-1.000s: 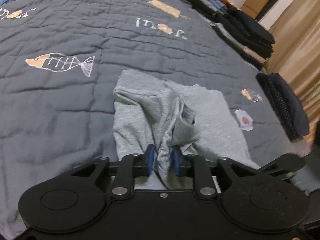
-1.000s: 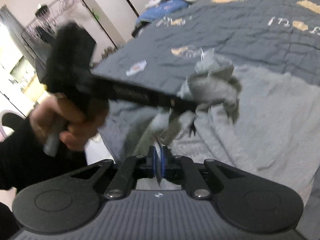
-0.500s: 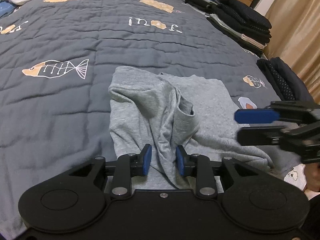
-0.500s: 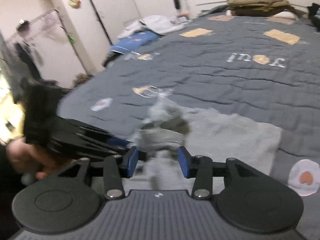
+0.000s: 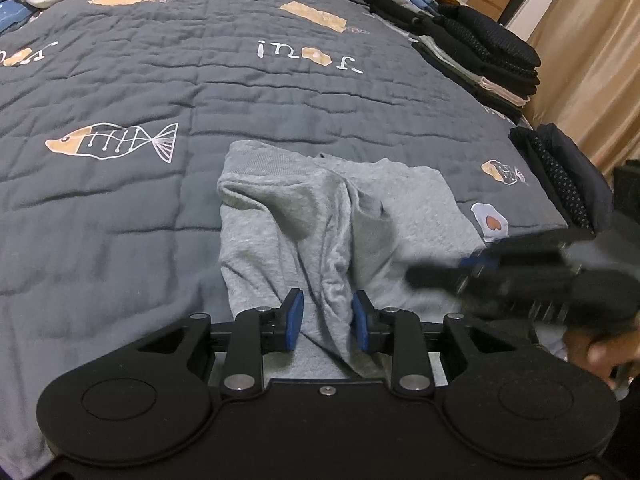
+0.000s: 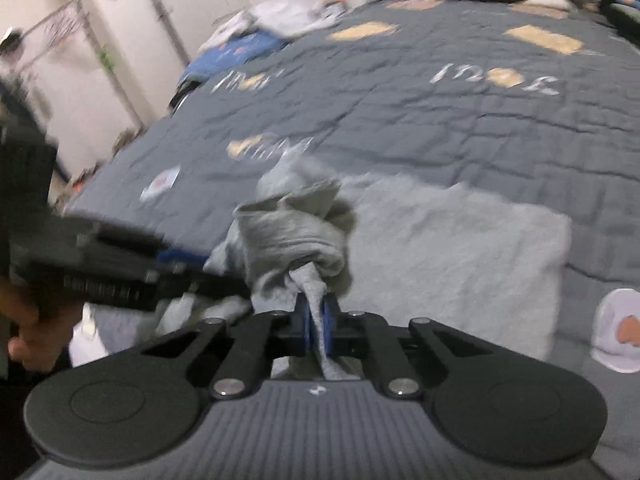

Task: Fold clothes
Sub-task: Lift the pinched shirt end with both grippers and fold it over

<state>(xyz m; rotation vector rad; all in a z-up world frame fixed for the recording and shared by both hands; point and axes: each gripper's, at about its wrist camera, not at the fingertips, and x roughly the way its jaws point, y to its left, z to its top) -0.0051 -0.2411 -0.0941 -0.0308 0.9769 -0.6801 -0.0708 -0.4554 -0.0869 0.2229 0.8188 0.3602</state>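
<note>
A grey garment (image 5: 328, 216) lies partly spread on the dark quilt (image 5: 120, 200), with a ridge of cloth pulled up toward me. My left gripper (image 5: 327, 316) is shut on that ridge, the bunched fabric filling the gap between its blue pads. In the right wrist view my right gripper (image 6: 316, 320) is shut on a thin strip of the grey garment (image 6: 460, 248), just below a rolled bunch of it. The left gripper (image 6: 208, 268) comes in blurred from the left beside that bunch. The right gripper (image 5: 440, 276) shows blurred at the right of the left wrist view, held by a hand.
Stacks of folded dark clothes (image 5: 480, 48) line the bed's far right edge, and a folded dotted garment (image 5: 560, 176) lies nearer. A heap of white and blue clothes (image 6: 280, 16) sits at the far left corner. A wall and a clothes rack (image 6: 60, 40) stand past the bed's left side.
My right gripper opened, shifted sideways over the garment and shut again on a strip of grey cloth. The left gripper kept its hold and stayed put.
</note>
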